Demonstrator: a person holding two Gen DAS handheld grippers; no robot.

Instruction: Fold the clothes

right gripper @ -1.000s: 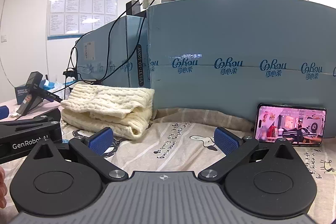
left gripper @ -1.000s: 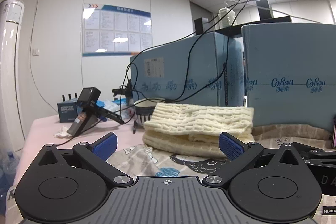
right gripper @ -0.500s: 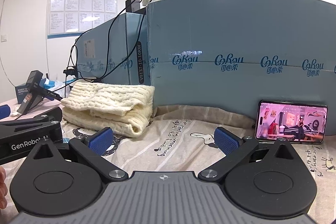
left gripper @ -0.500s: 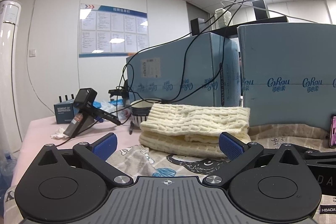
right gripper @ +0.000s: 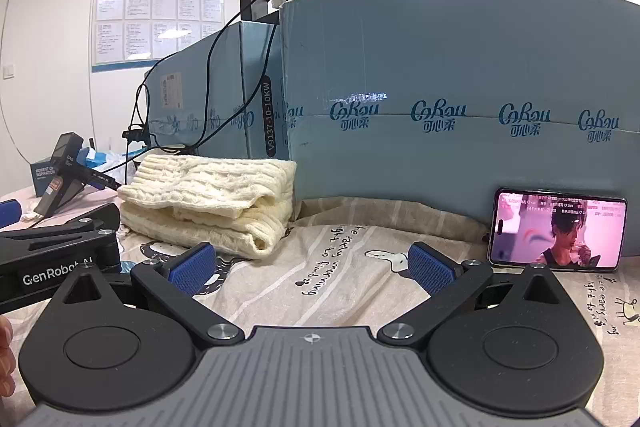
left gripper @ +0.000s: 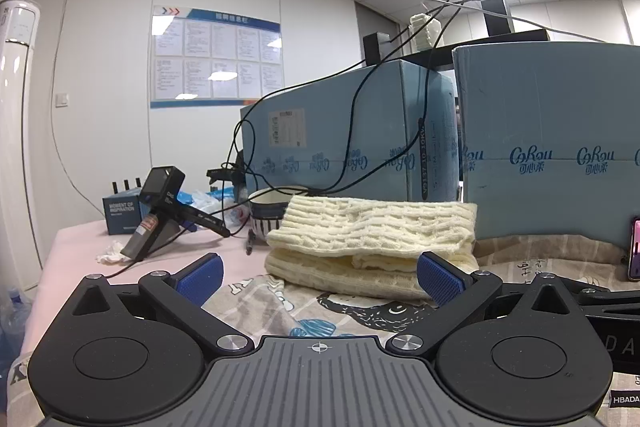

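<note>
A cream knitted sweater (left gripper: pixel 372 239) lies folded in a stack on the patterned sheet, against the blue boxes; it also shows in the right wrist view (right gripper: pixel 208 203). My left gripper (left gripper: pixel 319 279) is open and empty, just in front of the sweater. My right gripper (right gripper: pixel 311 269) is open and empty, over the sheet to the right of the sweater. The left gripper's body (right gripper: pixel 56 263) shows at the left edge of the right wrist view.
Large blue Cobou boxes (right gripper: pixel 440 99) form a wall behind the sweater, with black cables over them. A phone (right gripper: pixel 558 230) with a lit screen leans on a box at right. A black handheld device (left gripper: pixel 160 211), a small box and a bowl (left gripper: pixel 268 213) stand at left.
Both grippers have drifted slightly; the sweater sits a little lower and further left in the left wrist view. Both stay open and empty.
</note>
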